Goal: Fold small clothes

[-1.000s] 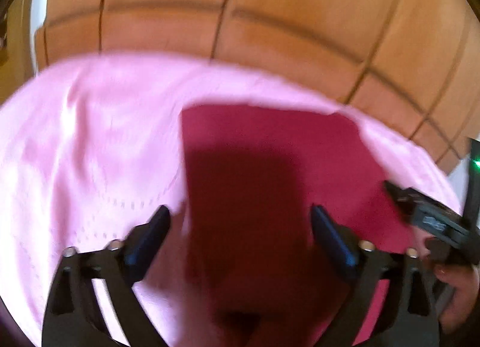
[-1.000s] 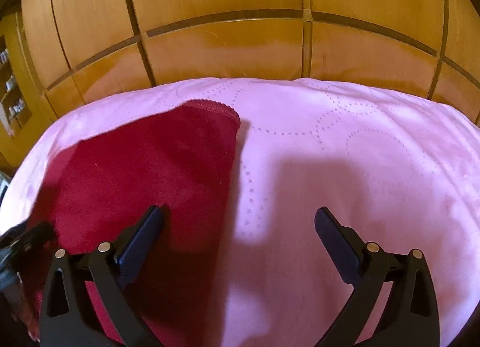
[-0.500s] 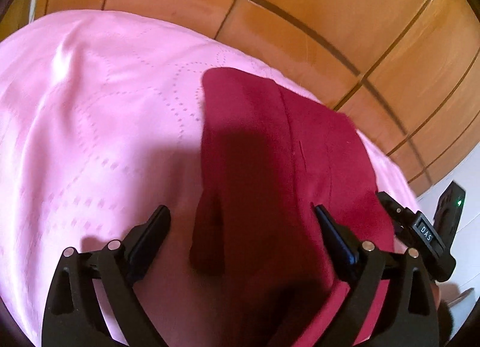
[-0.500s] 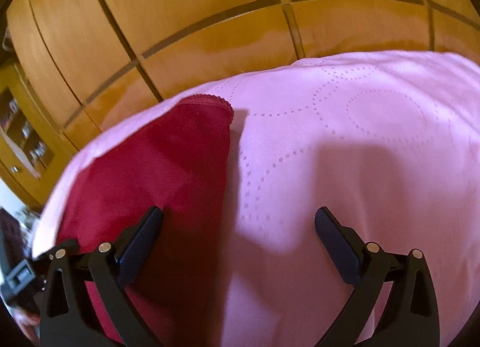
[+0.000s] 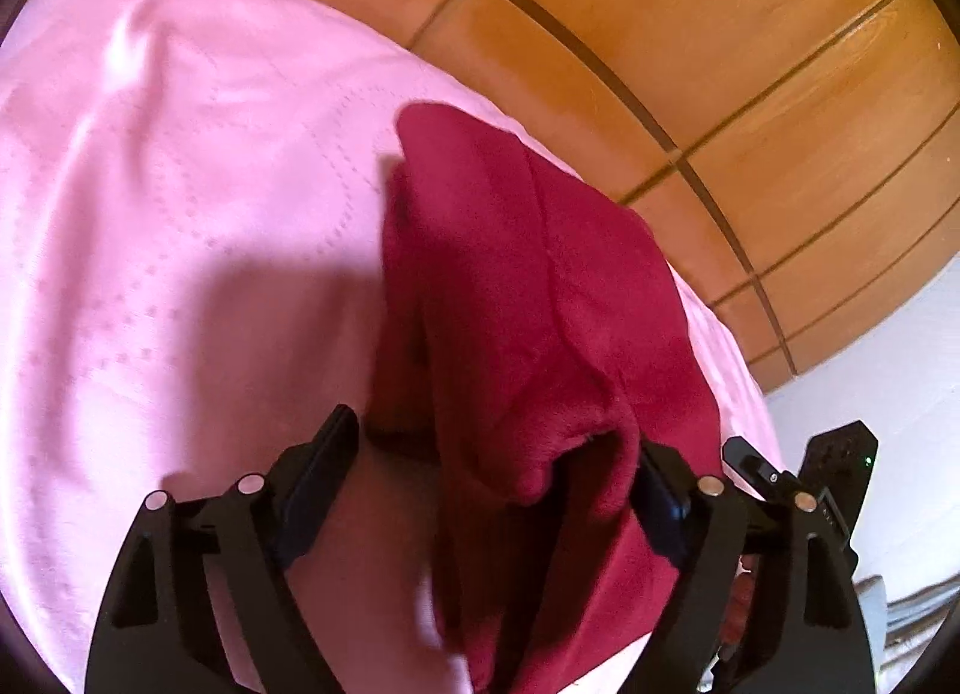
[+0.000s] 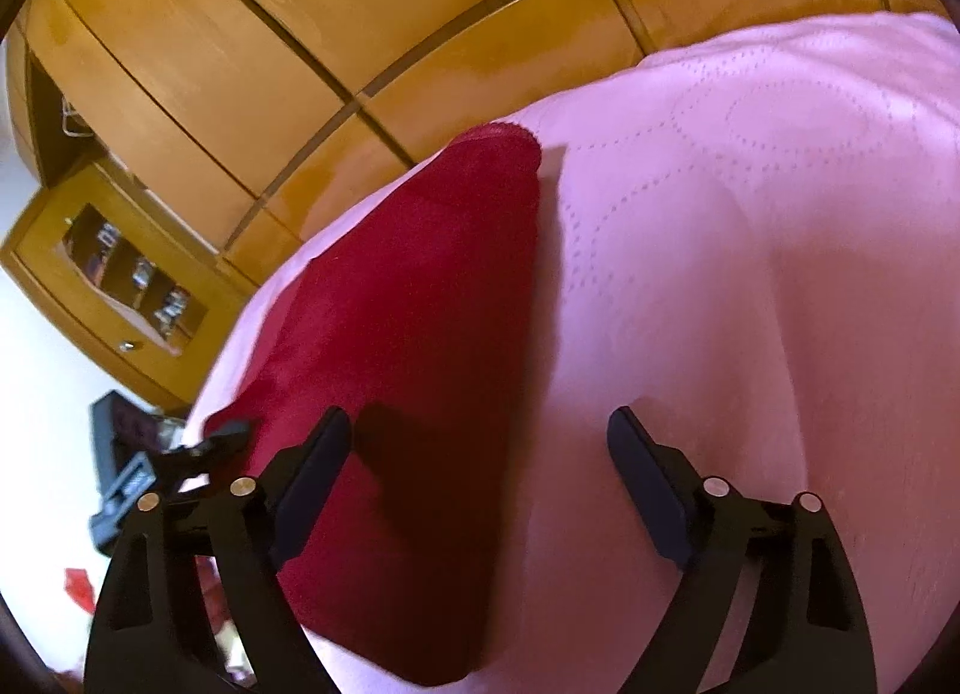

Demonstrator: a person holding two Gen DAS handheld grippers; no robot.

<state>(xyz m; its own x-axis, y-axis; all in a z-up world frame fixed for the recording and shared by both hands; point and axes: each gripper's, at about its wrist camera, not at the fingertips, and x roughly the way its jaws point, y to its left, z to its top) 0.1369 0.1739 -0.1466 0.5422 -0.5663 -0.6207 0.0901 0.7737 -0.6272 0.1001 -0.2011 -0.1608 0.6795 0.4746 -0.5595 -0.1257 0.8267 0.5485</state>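
A dark red fleece garment [image 5: 540, 286] lies on the pink bedspread [image 5: 180, 214]. In the left wrist view its near end stands up in a bunched fold between the fingers of my left gripper [image 5: 498, 472]. The jaws are closing; the right finger [image 5: 660, 490] touches the cloth, the left one stands apart from it. In the right wrist view the garment [image 6: 420, 304] lies flat, its scalloped hem at the far end. My right gripper [image 6: 480, 454] hangs over its right edge, jaws closing, the cloth below them. Each view shows the other gripper at its side edge.
Wooden wardrobe panels [image 5: 660, 33] rise just behind the bed. A small wooden cabinet with a glass front [image 6: 120, 274] stands at the left in the right wrist view. A white wall [image 5: 888, 346] shows past the bed's right edge. Open bedspread [image 6: 750, 274] lies right of the garment.
Both views have tilted and drawn closer to the garment. Its near end, flat a second ago, now stands in a raised fold at my left gripper. Both pairs of jaws have narrowed a little.
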